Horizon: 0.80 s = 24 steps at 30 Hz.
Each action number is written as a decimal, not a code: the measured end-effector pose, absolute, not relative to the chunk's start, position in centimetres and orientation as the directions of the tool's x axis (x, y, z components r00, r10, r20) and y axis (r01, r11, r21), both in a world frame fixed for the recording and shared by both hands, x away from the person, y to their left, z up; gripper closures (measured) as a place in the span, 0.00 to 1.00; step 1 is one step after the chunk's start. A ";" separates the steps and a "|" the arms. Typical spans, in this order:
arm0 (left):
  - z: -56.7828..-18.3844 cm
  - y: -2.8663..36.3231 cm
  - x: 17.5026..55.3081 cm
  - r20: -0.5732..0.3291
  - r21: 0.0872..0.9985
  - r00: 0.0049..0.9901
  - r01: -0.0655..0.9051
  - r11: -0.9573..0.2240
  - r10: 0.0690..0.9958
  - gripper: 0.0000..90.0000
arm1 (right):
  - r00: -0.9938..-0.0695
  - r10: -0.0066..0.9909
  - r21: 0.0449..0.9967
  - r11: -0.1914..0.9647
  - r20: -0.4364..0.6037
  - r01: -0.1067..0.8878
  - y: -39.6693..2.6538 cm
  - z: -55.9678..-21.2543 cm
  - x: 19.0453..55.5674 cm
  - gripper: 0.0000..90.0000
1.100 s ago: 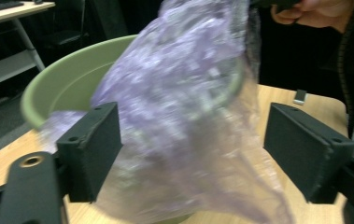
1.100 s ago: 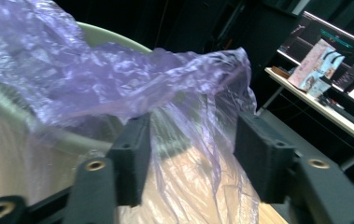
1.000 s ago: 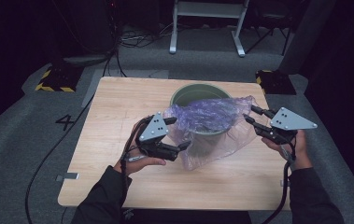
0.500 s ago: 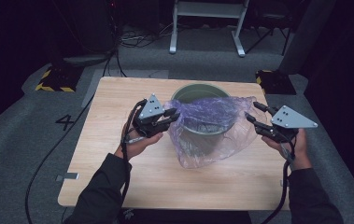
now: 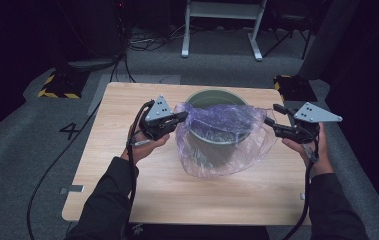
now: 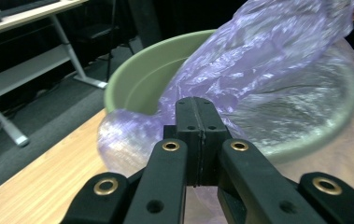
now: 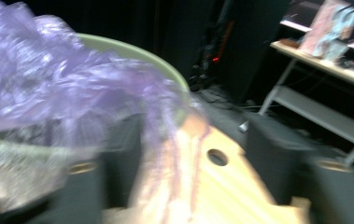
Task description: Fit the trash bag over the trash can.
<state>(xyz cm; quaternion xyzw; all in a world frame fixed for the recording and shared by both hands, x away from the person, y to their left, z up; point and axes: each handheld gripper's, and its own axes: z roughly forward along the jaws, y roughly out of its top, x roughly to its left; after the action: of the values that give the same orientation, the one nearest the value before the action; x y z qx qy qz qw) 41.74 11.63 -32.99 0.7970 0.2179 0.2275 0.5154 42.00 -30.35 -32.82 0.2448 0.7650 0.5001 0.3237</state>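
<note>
The left tongs are shut tight on a fold of the purple bag. They have just closed on it, and no gap shows between the 2 black jaws. The pinch sits right at the near rim of the green bucket.

The right tongs are half open, and their jaws have just been opening. Some of the thin bag hangs in front of them, but the pads do not press on it. That view is blurry, so I cannot tell just how the film lies there.

The bag lies between the 2 tongs. It is draped over the top of the bucket and hangs down its front side.

To do this step well, I think the left tongs should hold on and not tug hard, because the film looks thin and could rip. The right tongs should slide onto the bag's loose edge and close on only 1 layer. Then both can pull gently apart, so the mouth of the bag opens over the rim. The bucket looks light and may tip.

Under the tongs is a pale wood table. Past it lies grey carpet with a 4 marked on it. Farther off are a yellow and black block and a white stand in a dark room.
</note>
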 end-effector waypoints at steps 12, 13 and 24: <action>-34.5 12.6 45.6 0.054 0.931 0.760 0.196 -0.309 0.648 1.00 | -0.679 0.727 0.943 0.287 -0.098 0.171 -30.8 -33.5 44.5 1.00; -34.7 12.6 45.9 0.041 0.932 0.757 0.207 -0.299 0.652 1.00 | -0.674 0.733 0.942 0.282 -0.089 0.182 -30.8 -33.6 44.8 1.00; -36.4 12.4 48.6 -0.034 0.930 0.732 0.272 -0.247 0.681 1.00 | -0.627 0.778 0.920 0.267 -0.031 0.287 -30.0 -34.9 46.6 1.00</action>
<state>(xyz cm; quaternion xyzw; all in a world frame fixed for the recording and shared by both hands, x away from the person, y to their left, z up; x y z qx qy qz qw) 48.63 12.43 -36.42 0.7657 0.3112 0.1929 0.5288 46.64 -30.03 -34.91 0.3523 0.7559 0.4922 0.2496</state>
